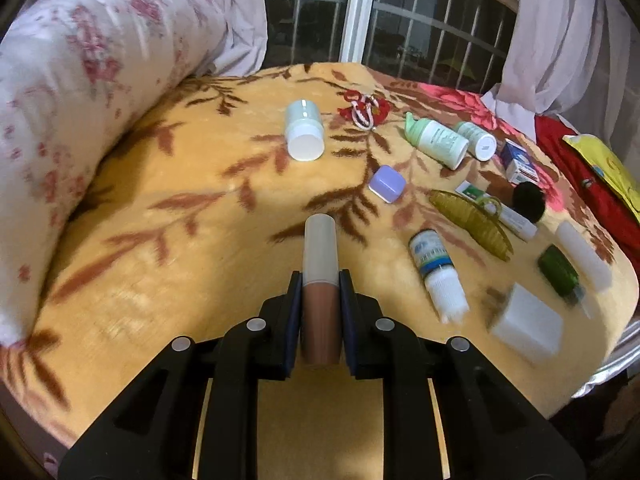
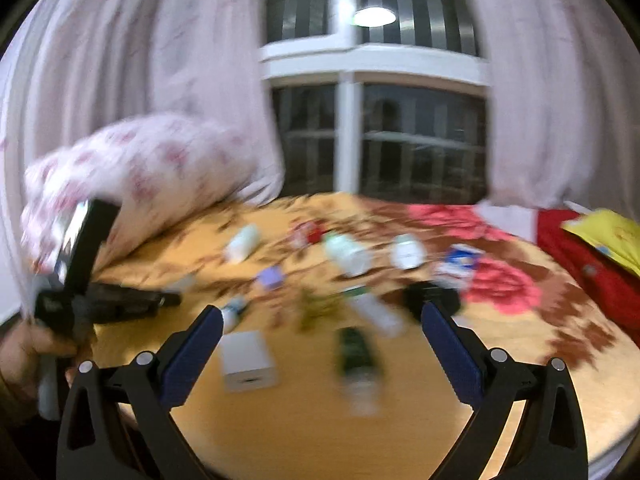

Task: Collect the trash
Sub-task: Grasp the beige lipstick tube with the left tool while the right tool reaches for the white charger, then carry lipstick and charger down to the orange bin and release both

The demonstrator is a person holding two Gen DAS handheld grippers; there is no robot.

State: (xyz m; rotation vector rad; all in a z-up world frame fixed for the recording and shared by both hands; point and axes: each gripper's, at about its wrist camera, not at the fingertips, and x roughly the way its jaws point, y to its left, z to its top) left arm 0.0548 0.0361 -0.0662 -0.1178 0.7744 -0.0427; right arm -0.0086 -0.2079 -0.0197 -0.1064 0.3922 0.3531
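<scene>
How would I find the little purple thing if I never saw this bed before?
Start at the yellow leaf-pattern blanket spread over the bed, then look just beyond the tip of the tube pinched in the left gripper, a bit to the right. The purple box lies there alone, the only small, squarish lilac thing among white and green bottles.

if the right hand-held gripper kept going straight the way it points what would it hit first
Probably the dark green bottle, lying on the blanket just ahead between the open fingers of the right hand-held gripper. The white box sits slightly left of that line. Blur makes depth uncertain.
</scene>
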